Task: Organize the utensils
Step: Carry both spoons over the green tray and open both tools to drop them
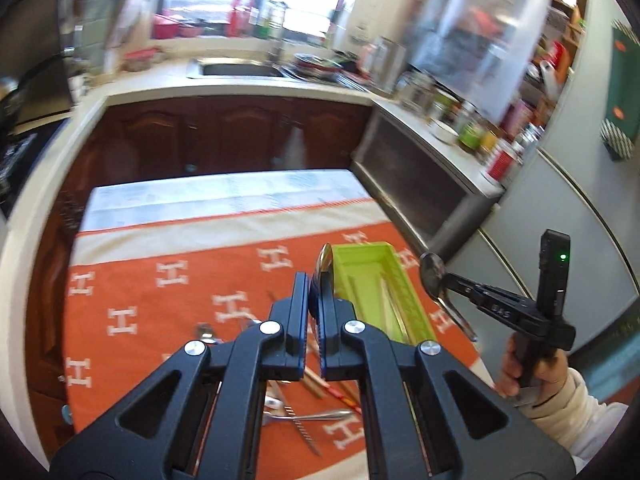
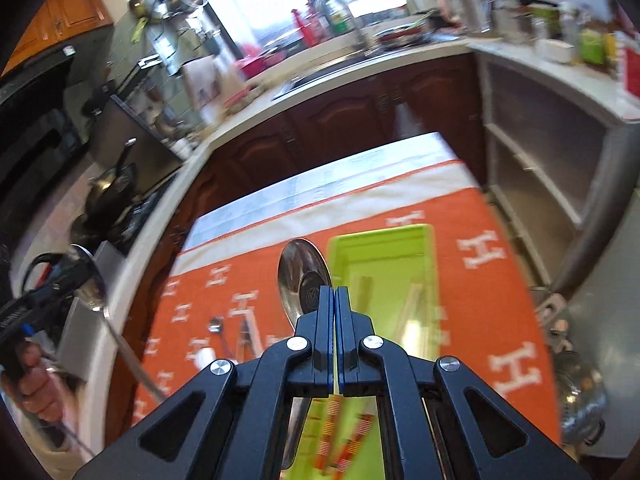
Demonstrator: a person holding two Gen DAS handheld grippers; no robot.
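Note:
My left gripper [image 1: 314, 280] is shut on a metal spoon [image 1: 325, 262] seen edge-on, raised above the orange cloth [image 1: 160, 308]. To its right, my right gripper [image 1: 445, 285] is shut on a second spoon [image 1: 432, 274], held in a hand over the table's right edge. In the right wrist view that gripper [image 2: 334, 292] pinches its spoon [image 2: 302, 272] just below the bowl, beside and above the lime-green tray [image 2: 424, 264]. The left gripper [image 2: 86, 280] shows at the far left with its spoon [image 2: 94, 292]. The tray [image 1: 404, 292] holds chopsticks. Loose cutlery [image 1: 296, 416] lies on the cloth.
A small spoon [image 2: 214, 326] and tongs [image 2: 245, 334] lie on the cloth to the left. Dark wooden cabinets and a counter with a sink [image 1: 240, 68] run behind the table. Jars [image 1: 472, 128] crowd the right counter, with a fridge [image 1: 560, 208] beside it. A pan [image 2: 112, 188] sits on the stove.

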